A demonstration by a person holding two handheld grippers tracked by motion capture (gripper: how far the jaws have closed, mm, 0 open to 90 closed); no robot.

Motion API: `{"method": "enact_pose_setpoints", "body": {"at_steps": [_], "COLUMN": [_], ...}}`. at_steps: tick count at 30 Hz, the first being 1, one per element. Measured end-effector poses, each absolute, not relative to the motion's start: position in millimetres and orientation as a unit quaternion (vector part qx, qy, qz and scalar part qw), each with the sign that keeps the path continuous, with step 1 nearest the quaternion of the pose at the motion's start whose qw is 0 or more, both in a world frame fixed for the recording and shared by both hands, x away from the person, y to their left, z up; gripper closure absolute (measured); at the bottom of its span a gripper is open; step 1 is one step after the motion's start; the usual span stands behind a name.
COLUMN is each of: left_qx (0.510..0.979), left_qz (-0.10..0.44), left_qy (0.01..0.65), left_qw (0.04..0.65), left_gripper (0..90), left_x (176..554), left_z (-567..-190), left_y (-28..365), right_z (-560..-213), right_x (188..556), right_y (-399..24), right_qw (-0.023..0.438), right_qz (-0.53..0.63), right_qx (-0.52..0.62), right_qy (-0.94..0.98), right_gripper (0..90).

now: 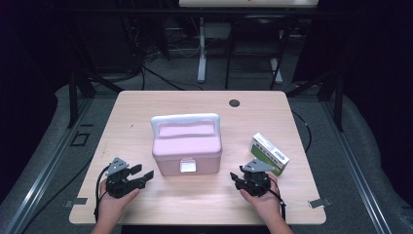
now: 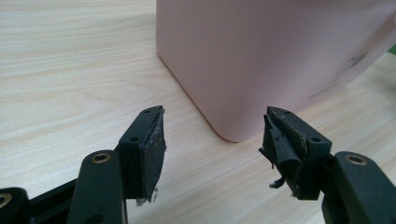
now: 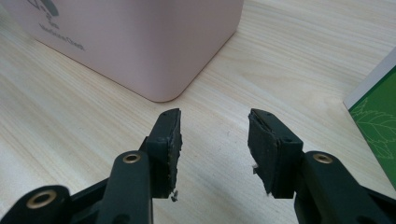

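A pink lidded box [image 1: 186, 151] with a white handle [image 1: 185, 120] and a white front latch stands in the middle of the wooden table [image 1: 204, 192]. A green and white carton [image 1: 269, 153] lies to its right. My left gripper [image 1: 144, 176] rests near the box's front left corner, open and empty; its view has the pink box [image 2: 275, 60] just ahead of the jaws [image 2: 212, 142]. My right gripper [image 1: 235, 176] sits near the front right corner, open and empty, with the box's corner [image 3: 140, 42] ahead and the carton [image 3: 376, 121] at the right edge.
A round dark grommet [image 1: 234, 103] sits in the table's far edge. Beyond the table stand white desk legs [image 1: 201, 48] and dark frames on a grey floor. Tape marks [image 1: 319, 202] lie at the table's near corners.
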State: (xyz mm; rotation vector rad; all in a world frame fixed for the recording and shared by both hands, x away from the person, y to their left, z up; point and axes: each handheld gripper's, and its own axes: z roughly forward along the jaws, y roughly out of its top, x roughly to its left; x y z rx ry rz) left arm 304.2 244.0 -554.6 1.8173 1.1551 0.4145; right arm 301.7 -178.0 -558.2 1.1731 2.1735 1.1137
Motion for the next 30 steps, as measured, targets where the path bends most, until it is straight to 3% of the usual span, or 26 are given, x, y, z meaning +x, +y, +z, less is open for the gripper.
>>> {"method": "enact_pose_setpoints", "body": {"at_steps": [6,22,30], "left_qx": [0.741,0.726,0.726], "left_qz": [0.177,0.160,0.163], "left_qy": [0.465,0.494,0.492], "left_qw": [0.451,0.451,0.451], "left_gripper": [45.2,47.5,55.0], "left_x": [309,325,335], "left_z": [-556,-558,-558], "left_y": [242,238,233], "right_z": [-561,-562,-562], "right_x": [308,324,343], "right_y": [-175,-167,-167], "right_qw": [0.215,0.191,0.188], "right_qz": [0.403,0.420,0.431], "right_qx": [0.418,0.419,0.452], "right_qy": [0.785,0.782,0.758], "right_gripper": [54.2,54.5,55.0]}}
